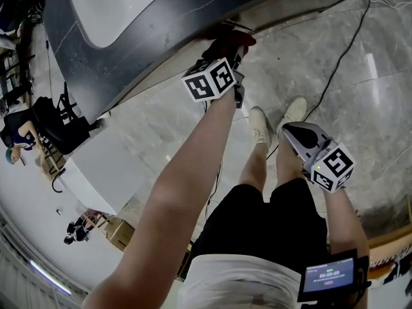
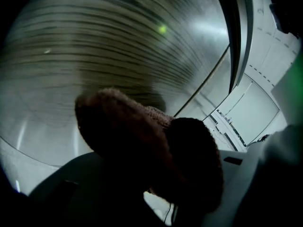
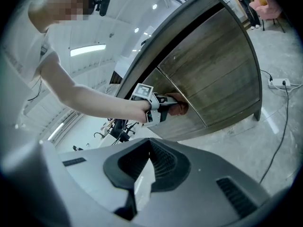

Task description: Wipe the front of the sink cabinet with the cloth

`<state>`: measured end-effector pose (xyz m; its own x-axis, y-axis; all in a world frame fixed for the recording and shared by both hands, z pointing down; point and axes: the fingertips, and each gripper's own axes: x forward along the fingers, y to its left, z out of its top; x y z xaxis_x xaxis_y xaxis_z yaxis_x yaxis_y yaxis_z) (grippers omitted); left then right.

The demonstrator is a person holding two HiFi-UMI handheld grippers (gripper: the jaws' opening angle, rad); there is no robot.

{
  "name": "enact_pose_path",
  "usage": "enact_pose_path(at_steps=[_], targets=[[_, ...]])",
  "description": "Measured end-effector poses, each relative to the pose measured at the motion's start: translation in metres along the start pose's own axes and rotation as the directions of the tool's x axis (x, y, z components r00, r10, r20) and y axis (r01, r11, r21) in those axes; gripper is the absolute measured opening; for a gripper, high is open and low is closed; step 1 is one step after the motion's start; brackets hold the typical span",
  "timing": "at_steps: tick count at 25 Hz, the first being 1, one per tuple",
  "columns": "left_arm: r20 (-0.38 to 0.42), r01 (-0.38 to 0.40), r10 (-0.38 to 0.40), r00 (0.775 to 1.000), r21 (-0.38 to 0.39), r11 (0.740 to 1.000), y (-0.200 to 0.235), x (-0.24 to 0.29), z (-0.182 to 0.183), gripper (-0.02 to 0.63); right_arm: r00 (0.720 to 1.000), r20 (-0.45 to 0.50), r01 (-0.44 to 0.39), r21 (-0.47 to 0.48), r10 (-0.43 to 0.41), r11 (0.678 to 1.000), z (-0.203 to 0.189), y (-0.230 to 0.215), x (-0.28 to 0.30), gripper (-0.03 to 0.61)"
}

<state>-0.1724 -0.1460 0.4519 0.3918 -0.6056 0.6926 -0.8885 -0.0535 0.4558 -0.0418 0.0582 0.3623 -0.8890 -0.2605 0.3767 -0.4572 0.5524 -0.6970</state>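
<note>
Head view, nearest first: a small screen unit [image 1: 329, 277] sits at the person's right forearm, beside black shorts [image 1: 270, 227]. Just ahead, the right claw [image 1: 288, 129] hangs low over the grey marble floor [image 1: 360, 108], near two white shoes [image 1: 261, 126]. In the right gripper view its jaws stand drawn together with nothing between them. It is well apart from the cabinet.

Further out, the bare left arm [image 1: 187, 185] reaches forward. The left claw [image 1: 235, 51] is clamped on a bunched dark red cloth [image 1: 226, 42]. The cloth is pressed against the cabinet front just under the edge of the dark worktop [image 1: 129, 56], which holds a white sink basin [image 1: 122, 5].

The left gripper view looks past the cloth [image 2: 147, 145], wadded between the jaws and filling the lower middle. Blurred wood grain of the cabinet front [image 2: 118, 46] lies right behind it, and a thin dark door seam [image 2: 203, 84] runs to its right.

From the right gripper view the same contact shows side-on: the cloth [image 3: 180, 108] touches the brown wooden cabinet front [image 3: 218, 70] just left of the seam between two doors, low on the panel. Beyond the cabinet, a white power strip [image 3: 279, 83] lies on the floor with a black cable [image 3: 284, 122] trailing from it.
</note>
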Motion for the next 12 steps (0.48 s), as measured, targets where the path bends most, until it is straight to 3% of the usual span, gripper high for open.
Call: enact_pose_path(at_steps=[6,12], targets=[[-0.002,-0.057,0.057,0.998,-0.033,0.998,0.083,-0.046,-0.022,0.123,0.999,-0.034,-0.030,-0.029,0.029,0.999,-0.022,0.039,0.051,0.012],[-0.001,-0.135,0.136,0.991,-0.082,0.987,0.123,-0.069,-0.033,0.123,0.996,-0.070,-0.066,-0.052,0.063,0.996,-0.019,0.044,0.058,0.012]])
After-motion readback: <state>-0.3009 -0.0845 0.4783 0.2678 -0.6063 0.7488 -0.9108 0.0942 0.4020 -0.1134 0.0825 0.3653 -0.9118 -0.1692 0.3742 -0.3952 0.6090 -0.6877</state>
